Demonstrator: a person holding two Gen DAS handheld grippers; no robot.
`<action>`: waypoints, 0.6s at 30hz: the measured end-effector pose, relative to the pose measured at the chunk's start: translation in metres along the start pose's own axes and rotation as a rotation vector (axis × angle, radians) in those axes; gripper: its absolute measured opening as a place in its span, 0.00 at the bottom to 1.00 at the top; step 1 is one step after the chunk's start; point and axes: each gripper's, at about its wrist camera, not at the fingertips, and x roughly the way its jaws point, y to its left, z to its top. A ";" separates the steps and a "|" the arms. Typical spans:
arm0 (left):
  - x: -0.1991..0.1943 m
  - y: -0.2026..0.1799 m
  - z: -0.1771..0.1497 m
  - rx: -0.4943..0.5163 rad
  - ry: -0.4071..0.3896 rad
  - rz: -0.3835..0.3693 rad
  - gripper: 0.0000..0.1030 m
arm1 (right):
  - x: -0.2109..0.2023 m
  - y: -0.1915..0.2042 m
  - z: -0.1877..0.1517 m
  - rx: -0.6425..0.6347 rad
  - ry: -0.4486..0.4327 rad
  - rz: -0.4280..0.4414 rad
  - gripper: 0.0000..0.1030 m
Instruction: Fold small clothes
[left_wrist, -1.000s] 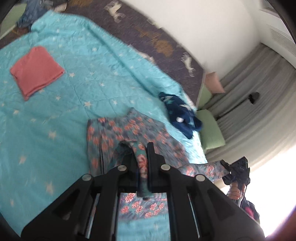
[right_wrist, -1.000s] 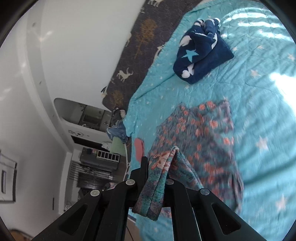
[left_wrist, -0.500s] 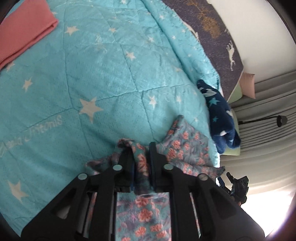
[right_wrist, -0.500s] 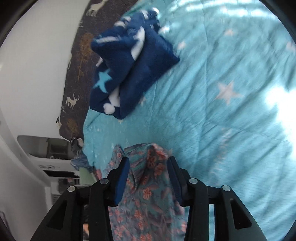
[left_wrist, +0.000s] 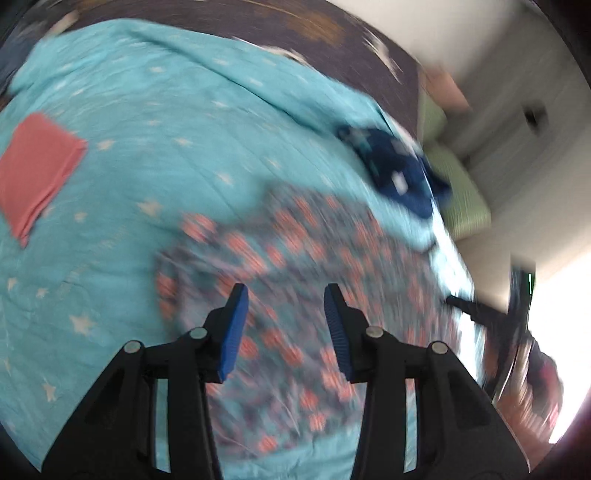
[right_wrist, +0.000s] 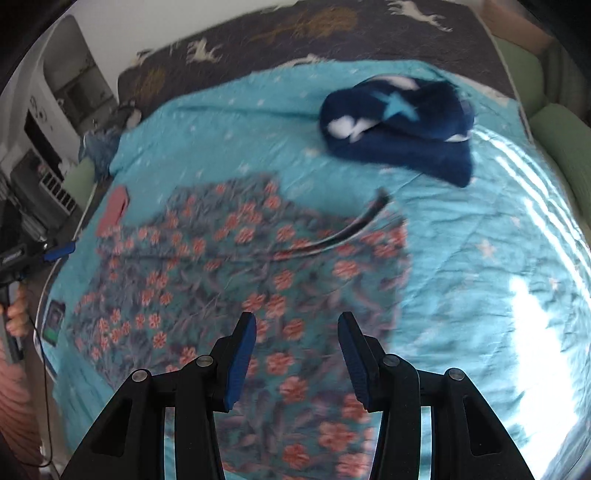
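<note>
Left wrist view: left tongs (left_wrist: 282, 295) spread wide, nothing between the blue pads (left_wrist: 232, 328), hovering over the floral garment (left_wrist: 295, 266). Frame is motion-blurred. Garment lies spread on the teal star-print quilt (left_wrist: 155, 155) on the bed. Folded pink cloth (left_wrist: 37, 173) sits well apart on the quilt at far left; navy star-print garment (left_wrist: 395, 177) lies bunched near the quilt's far right edge.

Right wrist view: right tongs (right_wrist: 297, 325) also released, gap empty, above the near part of the floral garment (right_wrist: 229, 266). Garment mostly flat, one dark edge strip (right_wrist: 354, 229) raised along its far side. Navy garment (right_wrist: 399, 125) beyond it, apart. Left tongs (right_wrist: 61, 251) visible at far left edge, hand-held; jaw state not readable there.
</note>
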 end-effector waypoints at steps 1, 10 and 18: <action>0.010 -0.013 -0.008 0.049 0.037 0.002 0.41 | 0.010 0.006 0.002 -0.005 0.024 -0.003 0.44; 0.108 -0.037 0.009 0.164 0.197 0.065 0.40 | 0.072 0.014 0.031 -0.005 0.090 -0.073 0.44; 0.137 -0.037 0.089 0.176 0.055 0.183 0.40 | 0.089 -0.006 0.087 0.054 -0.042 -0.078 0.44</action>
